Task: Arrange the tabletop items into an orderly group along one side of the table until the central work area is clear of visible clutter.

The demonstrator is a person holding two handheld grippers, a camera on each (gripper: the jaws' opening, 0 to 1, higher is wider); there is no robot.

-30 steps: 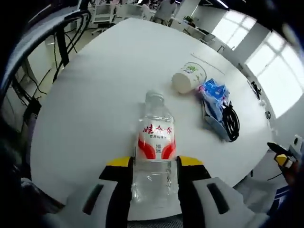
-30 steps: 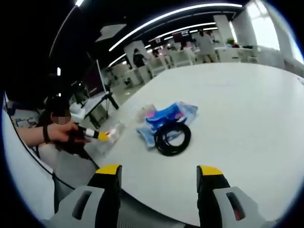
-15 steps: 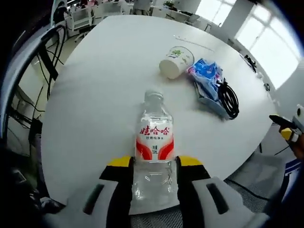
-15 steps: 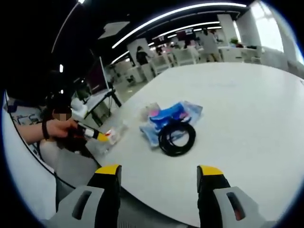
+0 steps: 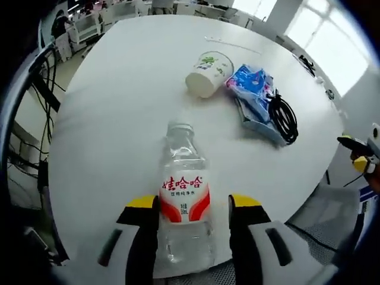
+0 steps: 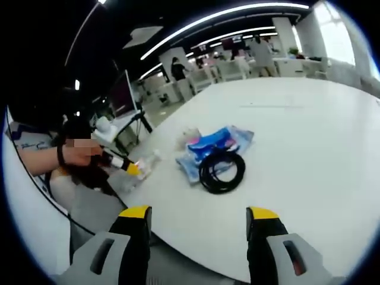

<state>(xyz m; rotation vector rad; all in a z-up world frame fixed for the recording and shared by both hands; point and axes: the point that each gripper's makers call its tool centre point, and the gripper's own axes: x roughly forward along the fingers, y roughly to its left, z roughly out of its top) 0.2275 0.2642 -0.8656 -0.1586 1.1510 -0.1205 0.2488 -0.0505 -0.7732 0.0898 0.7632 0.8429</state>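
In the left gripper view, the left gripper (image 5: 193,209) sits at the bottom centre of the frame, its yellow-tipped jaws set on either side of a clear plastic water bottle with a red and white label (image 5: 183,214). The jaws are narrowed around the bottle's lower body, though whether they press on it I cannot tell. The bottle lies lengthwise between them on the round white table (image 5: 119,101), its cap pointing up the frame. Above it, at upper centre, a white paper cup with a green print (image 5: 208,73) lies on its side, just beside a blue plastic packet (image 5: 252,89) and a coiled black cable (image 5: 284,117) to its right.

In the right gripper view, the right gripper (image 6: 200,218) stands at the bottom of the frame with jaws wide apart and nothing between them. The cable and packet lie at mid-frame, well apart from it.
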